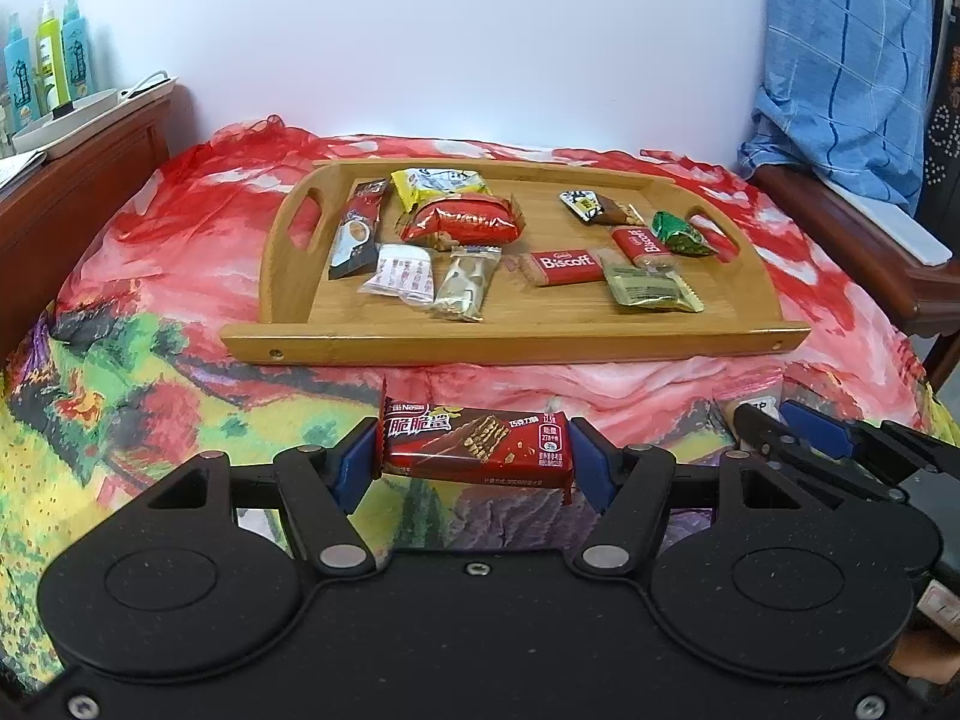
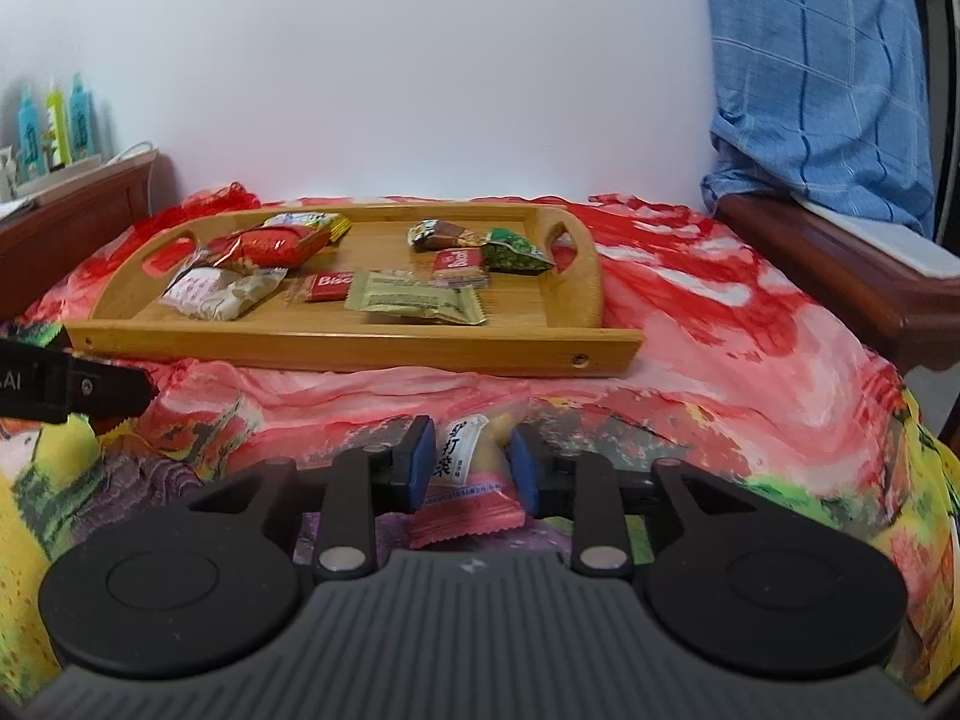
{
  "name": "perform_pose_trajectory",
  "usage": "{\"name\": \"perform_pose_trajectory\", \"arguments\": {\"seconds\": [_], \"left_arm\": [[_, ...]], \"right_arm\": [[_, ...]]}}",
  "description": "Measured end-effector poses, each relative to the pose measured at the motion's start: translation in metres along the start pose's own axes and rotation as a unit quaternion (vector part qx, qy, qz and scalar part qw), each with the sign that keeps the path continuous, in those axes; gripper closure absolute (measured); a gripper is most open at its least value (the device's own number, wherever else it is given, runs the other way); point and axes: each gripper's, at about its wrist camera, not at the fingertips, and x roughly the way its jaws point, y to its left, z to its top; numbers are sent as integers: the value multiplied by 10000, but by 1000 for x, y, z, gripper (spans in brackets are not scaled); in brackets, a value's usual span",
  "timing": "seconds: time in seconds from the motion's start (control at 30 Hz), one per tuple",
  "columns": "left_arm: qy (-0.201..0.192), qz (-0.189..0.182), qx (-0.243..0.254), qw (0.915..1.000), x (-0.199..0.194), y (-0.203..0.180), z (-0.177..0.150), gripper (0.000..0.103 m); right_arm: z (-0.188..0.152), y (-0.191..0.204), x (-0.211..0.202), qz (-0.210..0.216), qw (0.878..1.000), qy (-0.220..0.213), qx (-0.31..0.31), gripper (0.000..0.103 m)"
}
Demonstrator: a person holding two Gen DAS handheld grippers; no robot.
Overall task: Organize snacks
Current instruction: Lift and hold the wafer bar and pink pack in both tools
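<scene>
The left gripper (image 1: pixel 474 456) pinches a red wafer bar (image 1: pixel 477 450) by its two short ends, level, above the cloth. Ahead of it lies the wooden tray (image 1: pixel 510 348); bare wood straight ahead looks the best drop. The right gripper (image 2: pixel 471 465) squeezes a pink-ended packet (image 2: pixel 465 492); lift both over the near rim before releasing.

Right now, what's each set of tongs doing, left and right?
Left tongs: closed on the red Nestle wafer bar.
Right tongs: closed on the pink-and-white snack packet.
</scene>
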Motion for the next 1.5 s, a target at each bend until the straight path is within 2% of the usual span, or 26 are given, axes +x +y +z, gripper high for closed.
{"name": "perform_pose_trajectory", "arguments": {"seconds": [0.1, 0.13, 0.27, 0.53, 1.23, 1.33, 1.5], "left_arm": [[31, -1, -20, 10000, 2, 2, -2, 39], [41, 5, -16, 10000, 3, 3, -3, 39], [72, 20, -30, 10000, 6, 5, -4, 39], [40, -24, -83, 10000, 6, 7, -3, 39], [-68, -146, -153, 9998, -5, 8, 8, 39], [-115, -154, -178, 9997, -11, 8, 14, 39], [-253, -189, -197, 9993, -20, 10, 24, 39]], "right_arm": [[-6, 3, 8, -15, 9998, 172, -32, 50], [-9, 2, 8, -21, 9999, 130, -32, 50], [-9, 4, 5, -54, 9999, 31, -89, 62], [-8, 0, -2, 33, 9999, -16, 107, 67], [8, 2, -28, 225, 9993, -247, 158, 68], [18, 1, -36, 226, 9989, -353, 194, 85], [35, 7, -44, 157, 9988, -466, 81, 83]]}}
